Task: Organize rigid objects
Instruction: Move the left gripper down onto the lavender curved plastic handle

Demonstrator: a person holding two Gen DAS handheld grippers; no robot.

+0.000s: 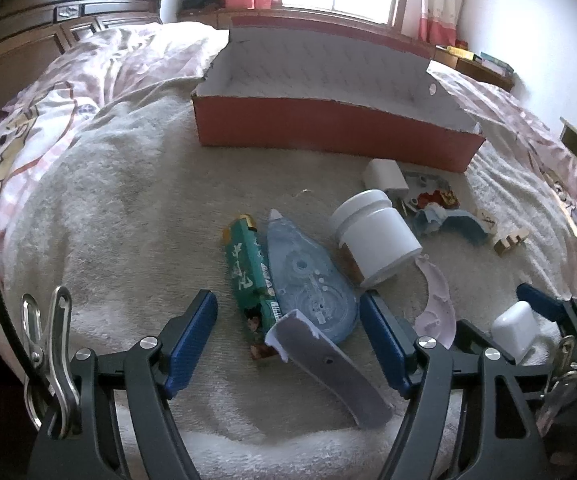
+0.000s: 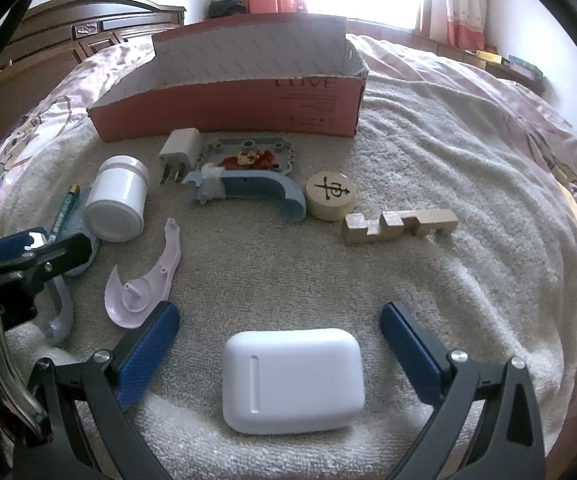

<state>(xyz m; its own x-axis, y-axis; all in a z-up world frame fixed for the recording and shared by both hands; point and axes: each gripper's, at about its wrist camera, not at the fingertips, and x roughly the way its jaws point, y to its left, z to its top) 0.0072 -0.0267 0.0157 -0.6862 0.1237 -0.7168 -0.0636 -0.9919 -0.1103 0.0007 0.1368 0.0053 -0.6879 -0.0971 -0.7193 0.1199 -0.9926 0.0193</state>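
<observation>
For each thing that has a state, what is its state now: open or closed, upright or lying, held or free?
Red box: open, empty as far as visible.
White jar: lying on its side, lid on.
White case: closed, flat, not gripped.
Left hand-held gripper: open.
Right hand-held gripper: open around the case.
Battery: lying flat.

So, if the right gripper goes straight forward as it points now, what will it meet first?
Most likely the white case, lying between the open jaws of the right gripper. Beyond it is bare towel.

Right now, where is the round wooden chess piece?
Right wrist view, centre-right on the towel: the wooden chess piece sits between the blue curved part and the notched wooden block.
</observation>
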